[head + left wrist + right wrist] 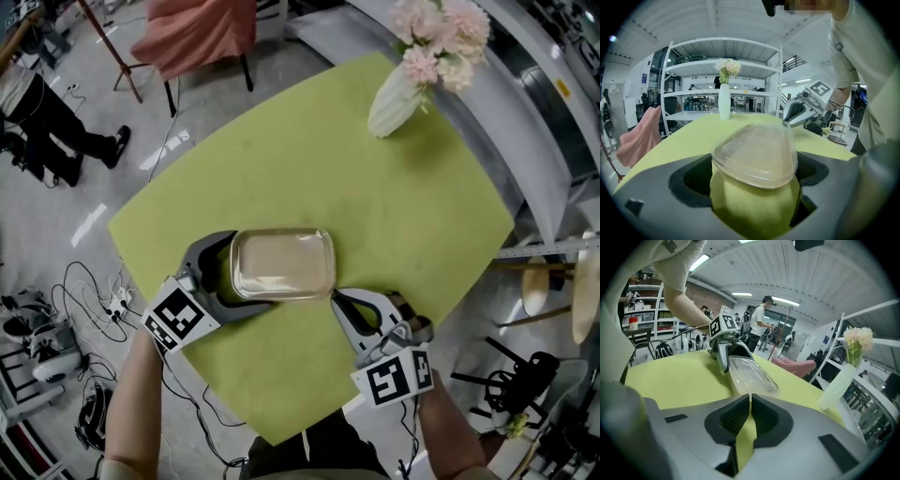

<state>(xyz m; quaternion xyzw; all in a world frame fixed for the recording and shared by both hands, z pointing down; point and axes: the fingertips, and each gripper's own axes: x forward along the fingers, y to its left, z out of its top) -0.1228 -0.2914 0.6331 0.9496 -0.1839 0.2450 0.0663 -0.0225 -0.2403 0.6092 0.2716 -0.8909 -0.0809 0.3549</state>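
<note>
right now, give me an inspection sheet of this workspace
surface: green table, no spills seen
job's things: clear container lying flat near the table's front edge
clutter: white vase of pink flowers, upright at the far corner
grippers: left tool jaws flank the container's left end, seemingly touching both sides; right tool jaws together, empty, tip by the container's right corner
cables: loose cables on the floor left of the table
surroundings: pink cloth on a stand, person's legs, white shelving
</note>
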